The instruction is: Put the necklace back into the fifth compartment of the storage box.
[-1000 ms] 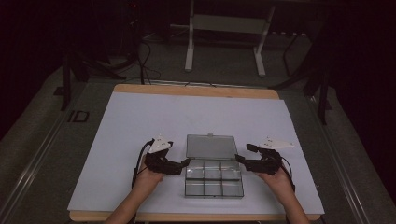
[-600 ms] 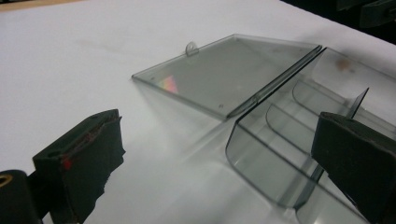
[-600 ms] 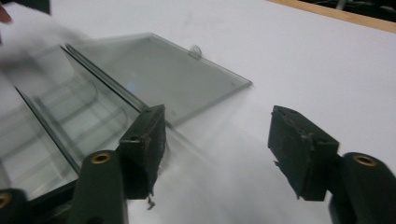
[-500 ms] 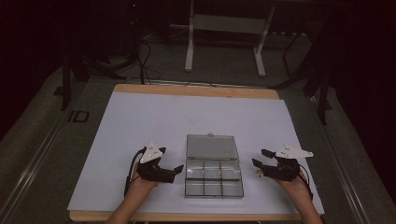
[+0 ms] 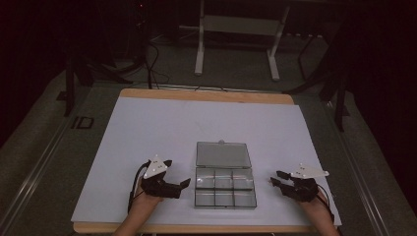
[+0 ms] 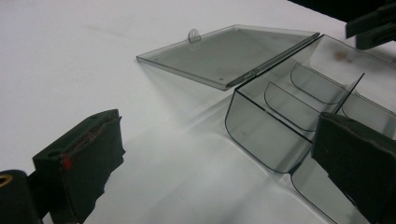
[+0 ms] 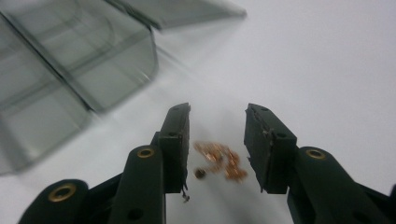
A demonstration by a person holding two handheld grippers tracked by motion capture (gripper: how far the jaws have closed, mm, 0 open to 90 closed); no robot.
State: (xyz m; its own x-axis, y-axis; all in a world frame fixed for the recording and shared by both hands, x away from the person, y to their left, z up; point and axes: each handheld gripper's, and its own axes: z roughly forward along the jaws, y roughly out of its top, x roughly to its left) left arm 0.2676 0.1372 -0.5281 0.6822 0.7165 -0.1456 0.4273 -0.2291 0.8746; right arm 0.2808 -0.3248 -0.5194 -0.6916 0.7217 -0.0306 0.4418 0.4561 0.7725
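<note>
So the thing in play is a little heap of small copper-coloured bits (image 7: 219,161) lying on the white table top (image 5: 147,128), right of the clear plastic organizer box (image 5: 225,191) and a bit apart from it. In the right gripper view the heap sits squarely between the two black jaws, with one darker round piece at its near edge. Too small and blurry to say what the bits actually are.

The right gripper (image 5: 276,180) is down low over that spot at the table's near right corner, tips pointing toward the box. Its jaws have just been closing, but there is a visible gap on both sides of the heap – the pads aren't pressing on anything, so nothing is grasped.

The box sits near the front edge of the table, roughly centred between the two hands. Its lid (image 5: 223,154) is flipped fully open and lies flat on the far side, little latch tab at the far edge. The tray part is split into compartments by curved dividers.

The left gripper (image 5: 178,178) hovers just left of the box, jaws spread wide and released – one jaw over bare table, the other in front of the box's near corner, not touching it as far as I can tell.
</note>
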